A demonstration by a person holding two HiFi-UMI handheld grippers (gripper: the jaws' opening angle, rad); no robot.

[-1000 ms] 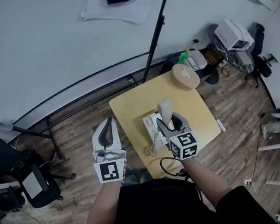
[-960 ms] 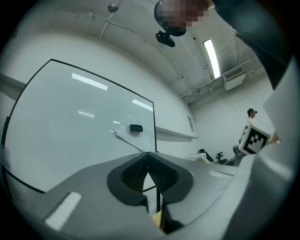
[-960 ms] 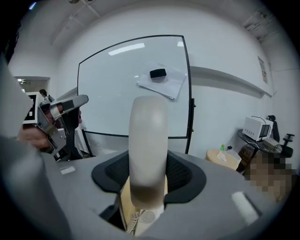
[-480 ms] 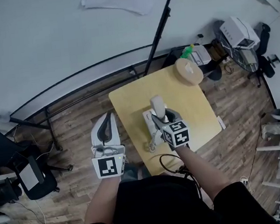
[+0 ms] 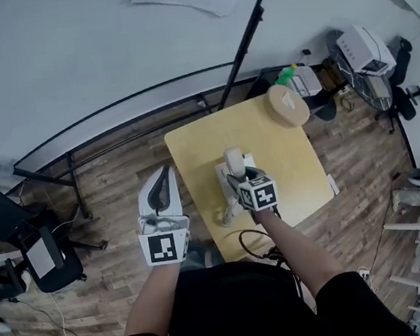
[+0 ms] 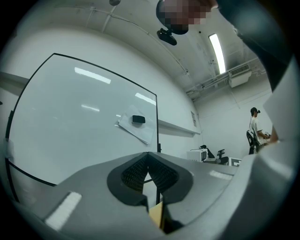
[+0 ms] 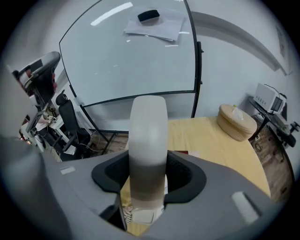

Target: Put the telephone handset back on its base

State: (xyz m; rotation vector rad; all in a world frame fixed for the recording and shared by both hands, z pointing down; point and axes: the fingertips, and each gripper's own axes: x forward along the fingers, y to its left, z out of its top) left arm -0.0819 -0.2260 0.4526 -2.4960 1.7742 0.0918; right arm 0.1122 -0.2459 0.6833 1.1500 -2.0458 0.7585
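Observation:
My right gripper (image 5: 240,177) is shut on the pale grey telephone handset (image 5: 234,160), which sticks out past the jaws over the white base (image 5: 222,178) on the yellow table (image 5: 285,162). In the right gripper view the handset (image 7: 147,136) fills the gap between the dark pads (image 7: 183,174), with the base (image 7: 146,215) and its coiled cord (image 7: 125,213) just beneath. Whether handset and base touch I cannot tell. My left gripper (image 5: 166,177) hangs left of the table over the floor, its jaws (image 6: 148,157) closed together with nothing between them.
A round woven container (image 5: 287,107) stands at the table's far corner. A dark stand pole (image 5: 245,43) leans behind the table by the whiteboard (image 5: 69,59). Office chairs (image 5: 22,237) are at the left, a printer (image 5: 366,48) at the right, and a black cable (image 5: 253,245) hangs at the near edge.
My right gripper has carried the handset down and in toward the base, so it now sits closer over it. The left gripper has barely moved.

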